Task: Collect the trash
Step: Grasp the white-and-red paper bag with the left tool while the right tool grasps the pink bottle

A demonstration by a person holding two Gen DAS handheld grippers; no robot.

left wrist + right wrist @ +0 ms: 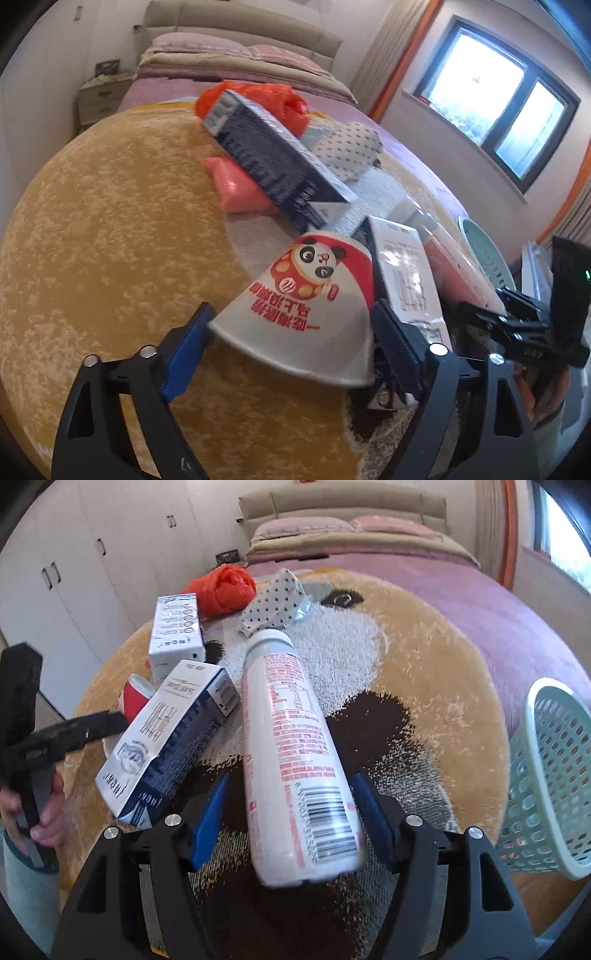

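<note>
In the left wrist view a paper cup [310, 299] with a red panda print lies on its side between the blue fingers of my left gripper [295, 339]; the jaws stand wide, both pads at its rim. In the right wrist view a white bottle [295, 746] with red print lies lengthwise between the fingers of my right gripper [291, 812]; the jaws stand open, a gap on the left side. Two dark blue and white cartons [173, 734] [177, 635], an orange plastic bag [221, 589] and a dotted wrapper [273, 602] lie on the rug.
A pale green mesh basket [554, 775] stands at the right on the yellow and brown round rug [443, 686]. A pink packet [236, 184] lies under a carton. A bed with pink covers [480, 602] is behind, wardrobes at left.
</note>
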